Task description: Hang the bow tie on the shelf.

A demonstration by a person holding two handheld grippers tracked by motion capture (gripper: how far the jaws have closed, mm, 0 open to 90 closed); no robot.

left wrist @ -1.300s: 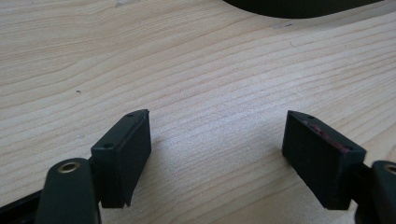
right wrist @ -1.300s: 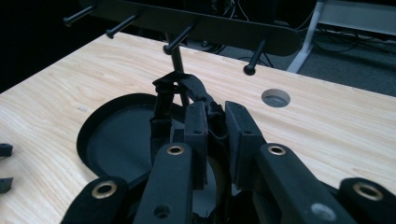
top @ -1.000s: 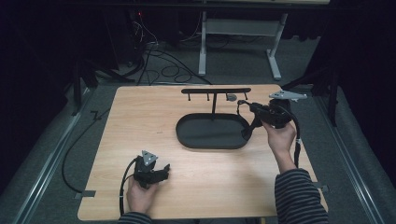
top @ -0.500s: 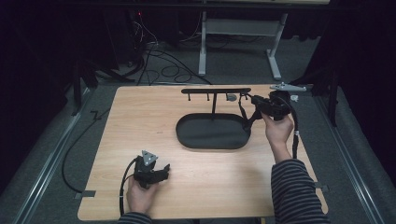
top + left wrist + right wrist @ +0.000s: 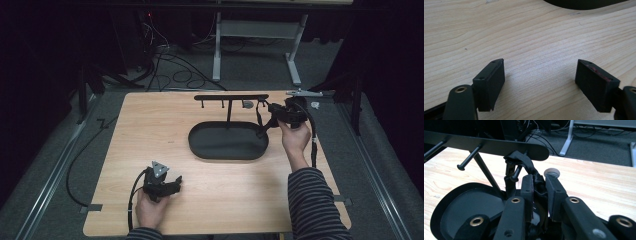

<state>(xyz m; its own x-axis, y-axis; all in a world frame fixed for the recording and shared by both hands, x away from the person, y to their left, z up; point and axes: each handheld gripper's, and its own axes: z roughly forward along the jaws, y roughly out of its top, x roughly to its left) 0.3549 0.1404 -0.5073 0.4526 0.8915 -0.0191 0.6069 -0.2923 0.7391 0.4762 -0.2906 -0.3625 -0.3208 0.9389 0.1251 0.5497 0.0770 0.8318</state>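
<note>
At the far right of the desk (image 5: 150,125), the right tool (image 5: 539,185) pinches a black strap (image 5: 524,161) that is looped over the rightmost peg (image 5: 516,174) of a black hook rack (image 5: 231,97). Its jaws have just been easing apart a little, yet the strap's fabric sits between the pads and looks gripped. The rack's post rises from an oval black tray (image 5: 227,142), and a small pale disc (image 5: 552,172) lies on the wood just beyond the jaws. On the near left, the left tool (image 5: 539,77) rests low over bare wood, jaws spread wide with nothing between them.

The risk, as I judge it, is the loop slipping off the short peg if the jaws let go before the strap hangs settled; it would drop into the tray or onto the desk. A sideways tug while the strap is gripped could also tip the light rack.
</note>
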